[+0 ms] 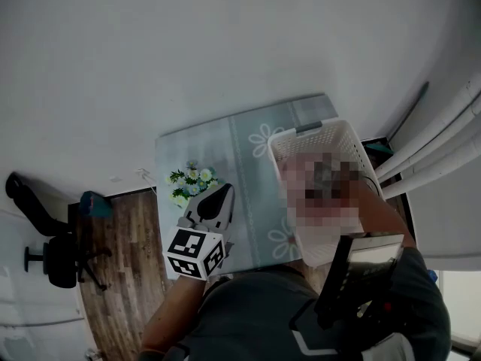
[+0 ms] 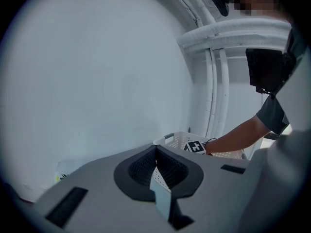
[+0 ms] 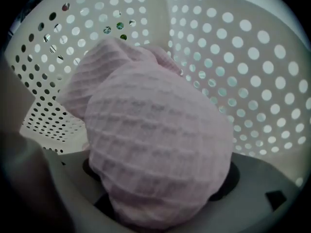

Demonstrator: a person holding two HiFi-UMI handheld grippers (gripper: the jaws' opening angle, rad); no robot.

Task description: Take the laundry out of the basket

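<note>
One pink waffle cloth gripped, not yet clear of the basket.
The right gripper [image 3: 161, 178] has its jaws clamped on the pink waffle cloth [image 3: 155, 130], which bunches over and ahead of them and hides their tips. The basket [image 3: 252, 81] wall stands close beyond and to either side. A straight lift until the trailing folds pass the rim looks wisest, lest the basket drag along. The left gripper [image 2: 156, 166] has its jaws pressed together on nothing, with the basket well beyond them.

No words, numbers or brand names can be read anywhere. The only printed signs are black-and-white square patterns on the marker cube [image 1: 195, 253] of the left gripper [image 1: 219, 195] and on the other marker cube [image 2: 195, 147], and these have no letters.
</note>
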